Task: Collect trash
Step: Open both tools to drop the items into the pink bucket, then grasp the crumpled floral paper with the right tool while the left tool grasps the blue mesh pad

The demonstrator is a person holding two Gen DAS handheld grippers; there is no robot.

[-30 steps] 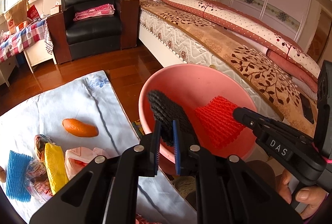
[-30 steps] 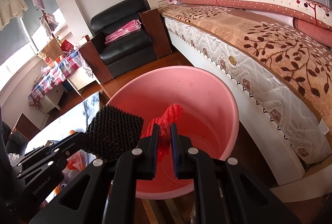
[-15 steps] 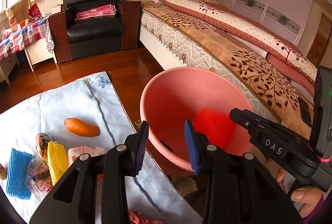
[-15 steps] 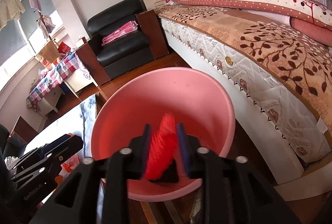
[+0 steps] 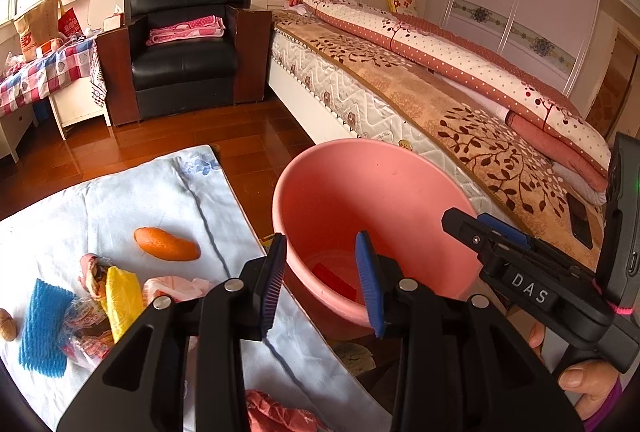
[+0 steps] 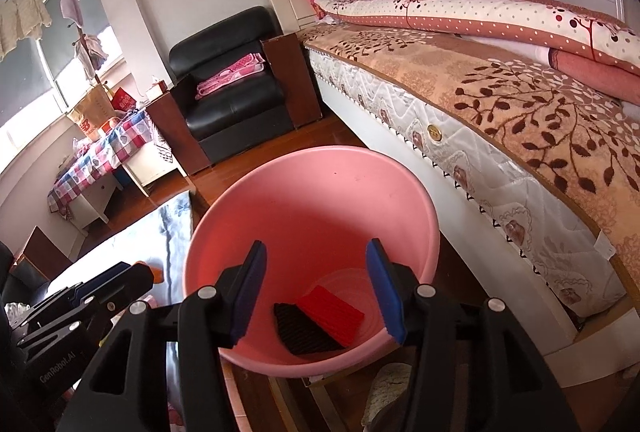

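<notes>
- Both tools stand over the pink bucket (image 6: 312, 192), each with its jaws apart and nothing between the pads.
- Left tool (image 5: 322, 284) hangs at the bucket's near rim, beside the edge of the tabletop (image 5: 120, 200); its jaws have just been opening.
- Right tool (image 6: 316, 292) points down into the bucket mouth; its jaws have just been opening too, a little wider than the left one's.
- At the bucket's bottom lie a red foam net (image 6: 332, 314) and a black foam net (image 6: 298, 332), the red one partly on top of the black.
- On the pale blue cloth of the tabletop more trash remains: an orange peel (image 5: 166, 249), a blue foam net (image 5: 44, 326), a yellow wrapper (image 5: 122, 302), crumpled printed wrappers (image 5: 82, 324) and a pinkish plastic bag (image 5: 176, 288).
- A person's hand (image 5: 588, 378) grips the handle of the right tool at the lower right of the left wrist view.
- Behind the bucket runs a bed (image 6: 500, 104); a black armchair (image 5: 184, 44) stands at its head.
</notes>
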